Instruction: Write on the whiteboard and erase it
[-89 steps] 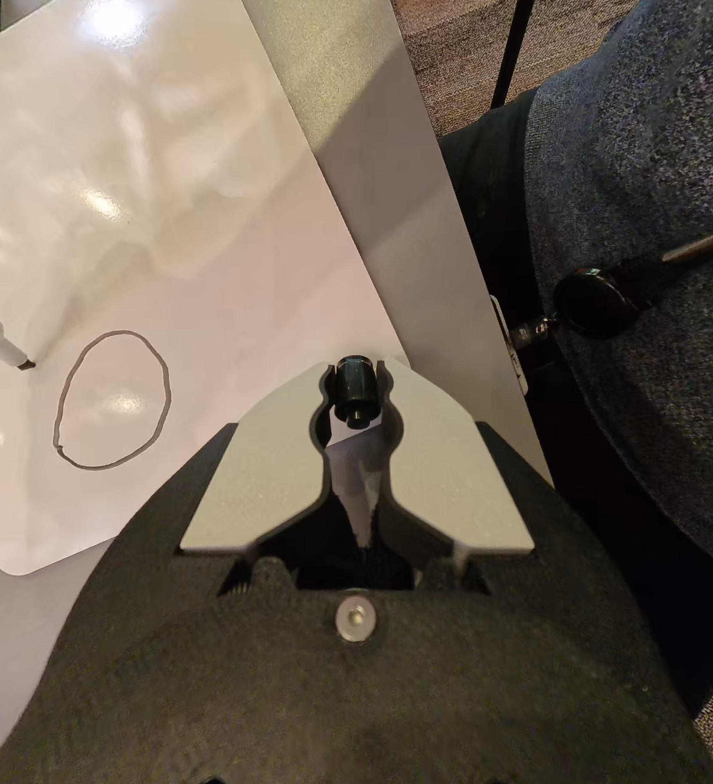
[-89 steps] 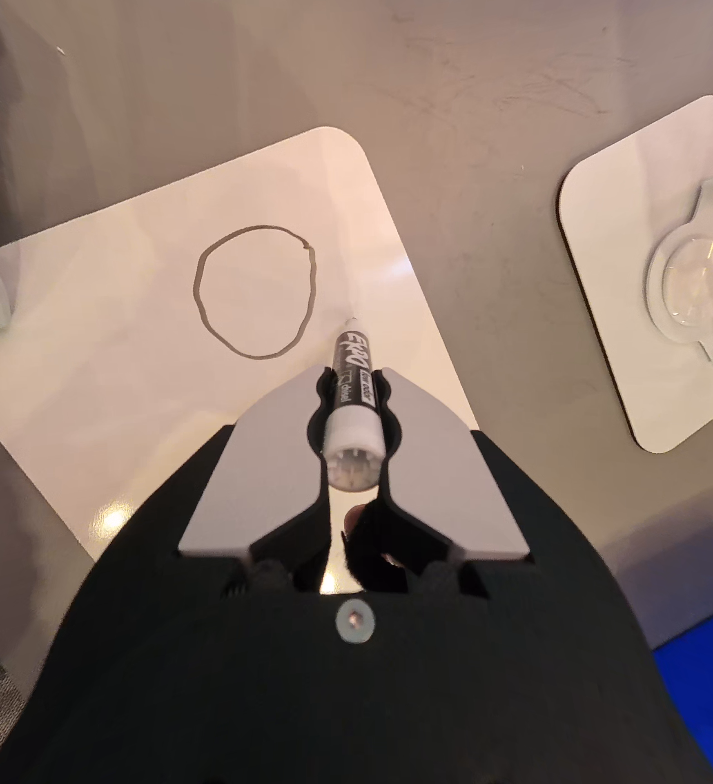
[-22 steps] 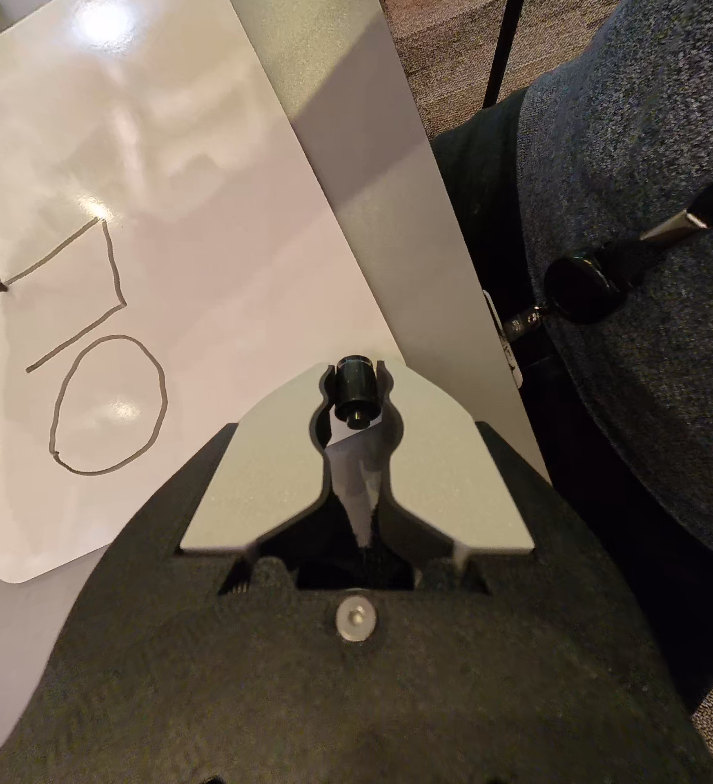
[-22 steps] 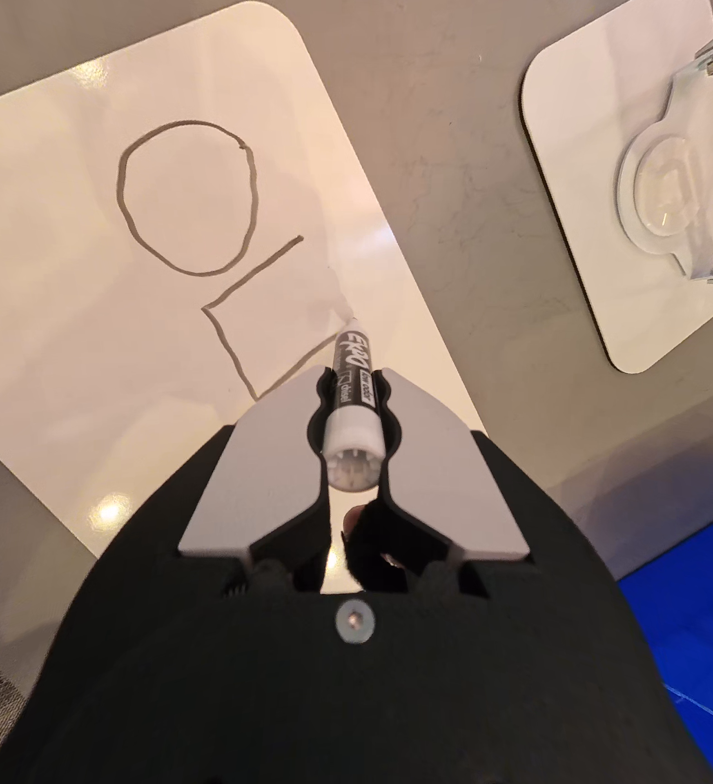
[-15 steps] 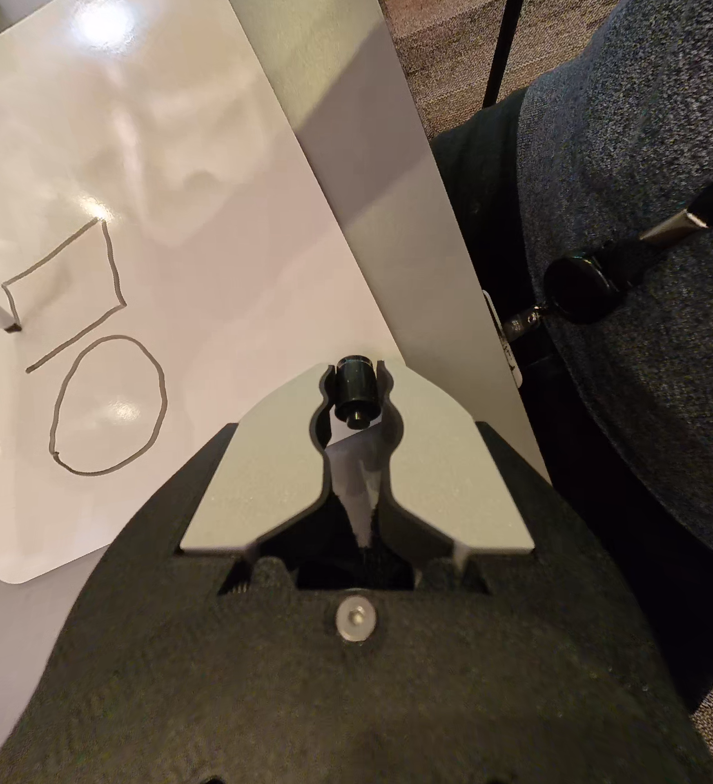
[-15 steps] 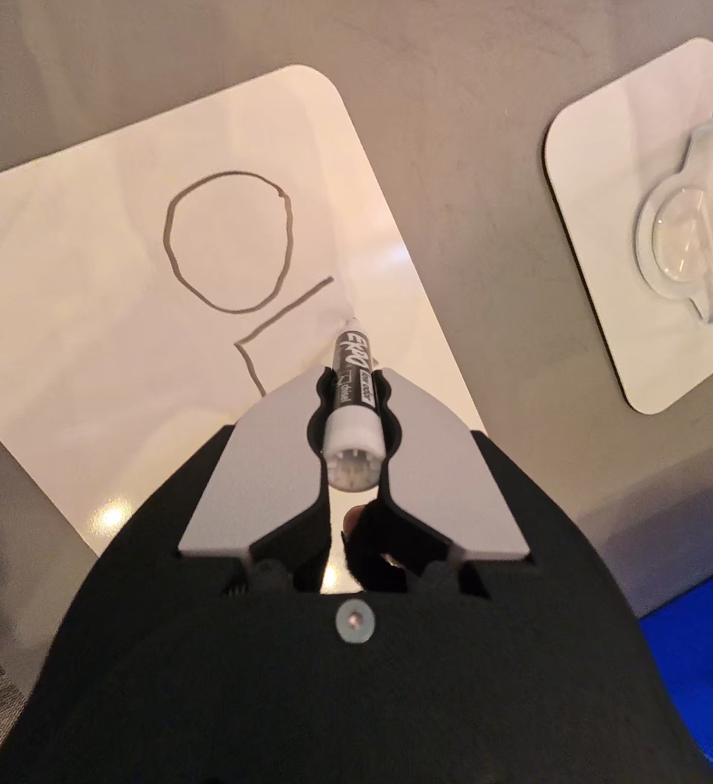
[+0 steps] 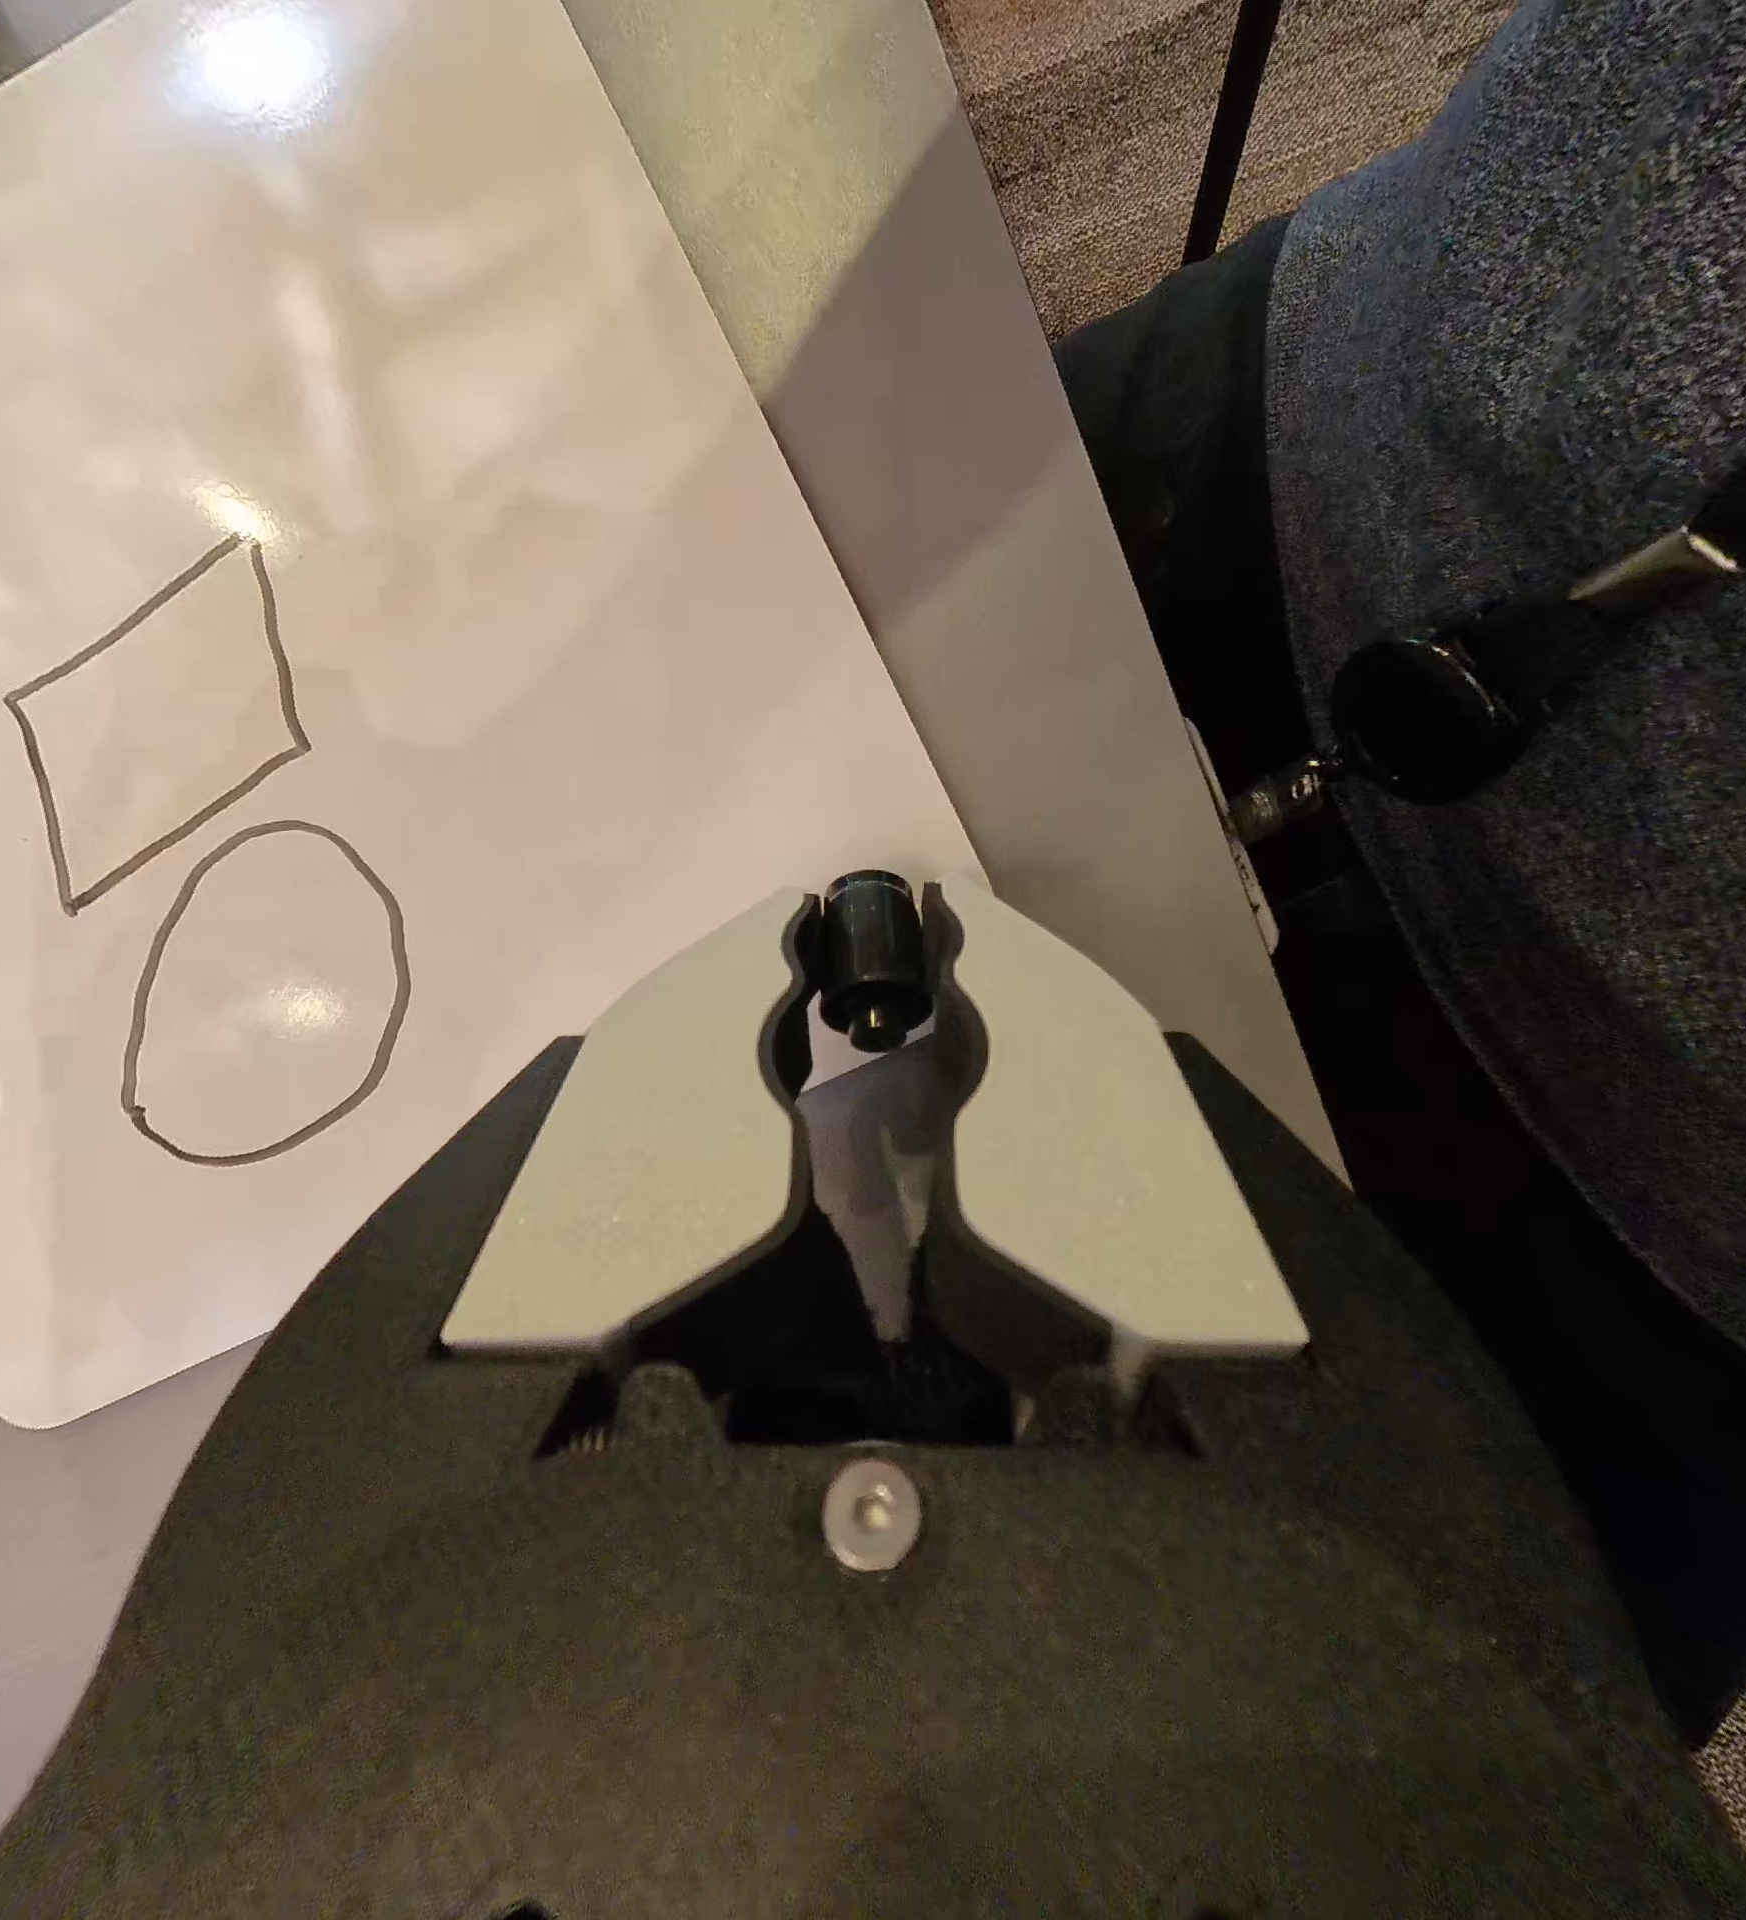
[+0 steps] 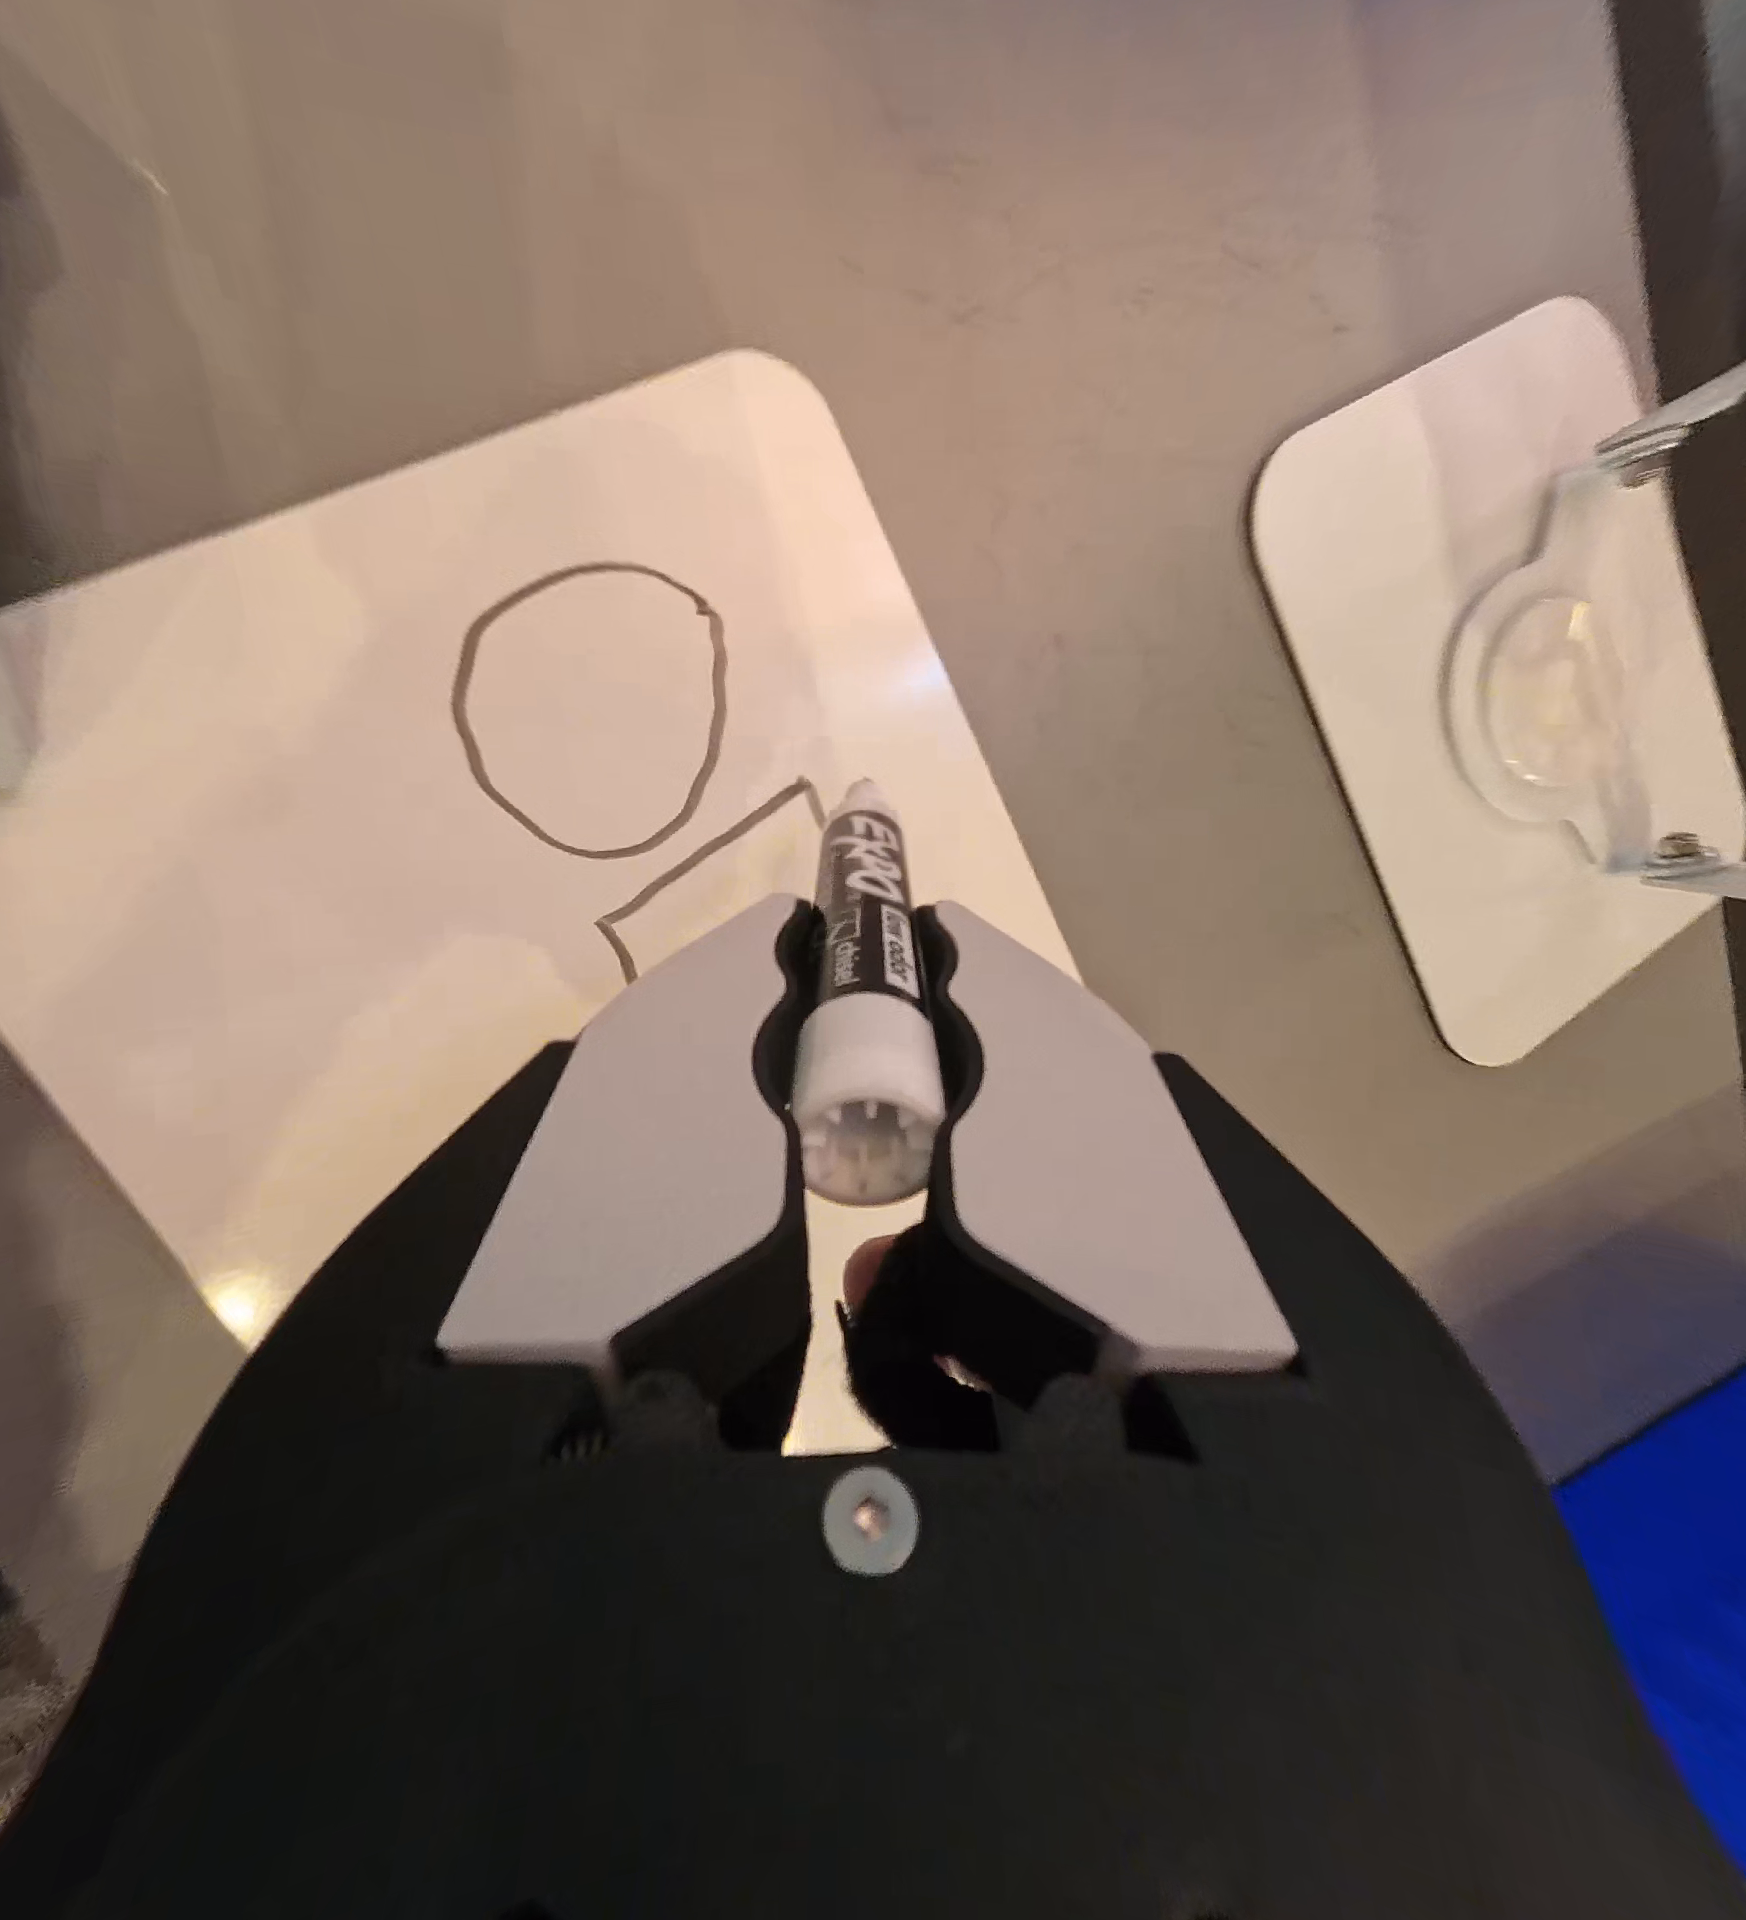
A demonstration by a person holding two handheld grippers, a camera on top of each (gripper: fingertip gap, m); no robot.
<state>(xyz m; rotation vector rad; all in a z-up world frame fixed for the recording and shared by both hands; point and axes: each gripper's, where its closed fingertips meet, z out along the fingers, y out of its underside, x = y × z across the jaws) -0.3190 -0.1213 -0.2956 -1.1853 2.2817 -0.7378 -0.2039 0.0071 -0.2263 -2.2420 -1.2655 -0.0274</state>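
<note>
On the whiteboard, flat on the grey table, sit a drawn oval and a closed four-sided figure; your right gripper pinches the marker mid-barrel, tip aimed down by the figure's corner, ready for more strokes. Your left gripper clamps the black cap off by the board's near edge, clear of the drawing, likely kept for recapping before erasing
</note>
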